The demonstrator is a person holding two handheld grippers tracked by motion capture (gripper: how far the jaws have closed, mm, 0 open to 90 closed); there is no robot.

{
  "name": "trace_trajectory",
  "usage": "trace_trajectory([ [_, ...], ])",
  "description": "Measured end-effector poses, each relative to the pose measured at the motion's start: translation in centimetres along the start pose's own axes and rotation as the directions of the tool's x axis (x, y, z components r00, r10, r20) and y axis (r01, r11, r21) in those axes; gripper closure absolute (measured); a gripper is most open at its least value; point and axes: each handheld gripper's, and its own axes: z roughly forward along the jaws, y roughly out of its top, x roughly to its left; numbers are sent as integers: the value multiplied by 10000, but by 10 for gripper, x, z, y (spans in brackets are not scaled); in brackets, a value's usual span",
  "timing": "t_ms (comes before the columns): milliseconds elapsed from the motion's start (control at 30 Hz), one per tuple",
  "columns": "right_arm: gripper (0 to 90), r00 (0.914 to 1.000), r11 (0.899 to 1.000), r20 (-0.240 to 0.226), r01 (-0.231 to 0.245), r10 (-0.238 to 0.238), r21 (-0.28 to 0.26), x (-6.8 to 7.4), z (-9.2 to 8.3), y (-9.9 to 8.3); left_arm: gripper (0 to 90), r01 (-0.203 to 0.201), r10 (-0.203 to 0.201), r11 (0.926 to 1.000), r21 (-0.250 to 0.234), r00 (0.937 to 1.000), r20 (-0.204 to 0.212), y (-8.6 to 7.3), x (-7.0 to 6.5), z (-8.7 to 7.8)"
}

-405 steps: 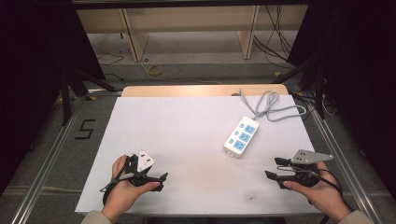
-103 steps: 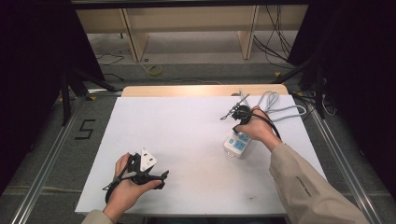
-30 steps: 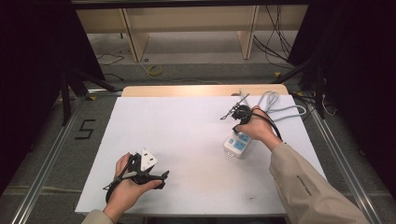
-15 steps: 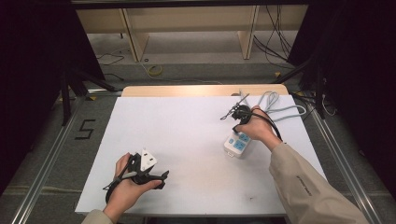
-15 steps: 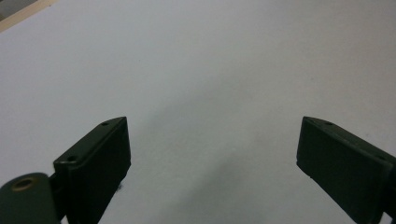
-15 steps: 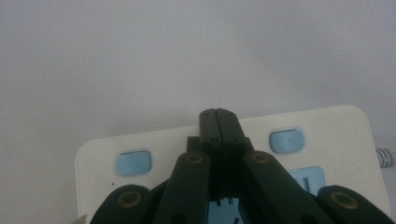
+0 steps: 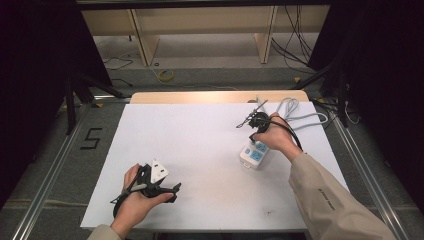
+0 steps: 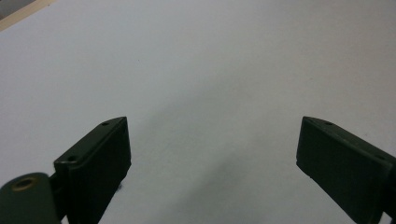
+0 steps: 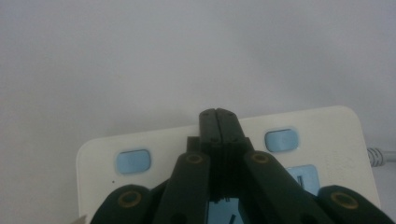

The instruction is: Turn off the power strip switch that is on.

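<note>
Reaching toward the frame's right-centre, the right gripper [image 7: 254, 131] presses its closed, empty black jaws onto a glossy white rounded power strip [image 7: 254, 154] with blue buttons. Lower left, the left gripper [image 7: 172, 189] rests level on the matte white table [image 7: 200, 145], jaws wide.

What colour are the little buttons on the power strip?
Light blue, on a white power strip. The buttons show best in the right gripper view.

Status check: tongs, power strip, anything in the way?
Right tongs shut, tips over the power strip between two blue switches. Left tongs open, nothing between them, low over the white table. Nothing in the way.
</note>
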Motion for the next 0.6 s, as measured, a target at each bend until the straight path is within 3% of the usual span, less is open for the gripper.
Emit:
trace_trajectory([
  [600, 900, 10000, 9967, -48, -73, 69, -814, -2, -14, -8, 96, 15, -15, 10000, 3, 10000, -33, 0, 0, 0],
])
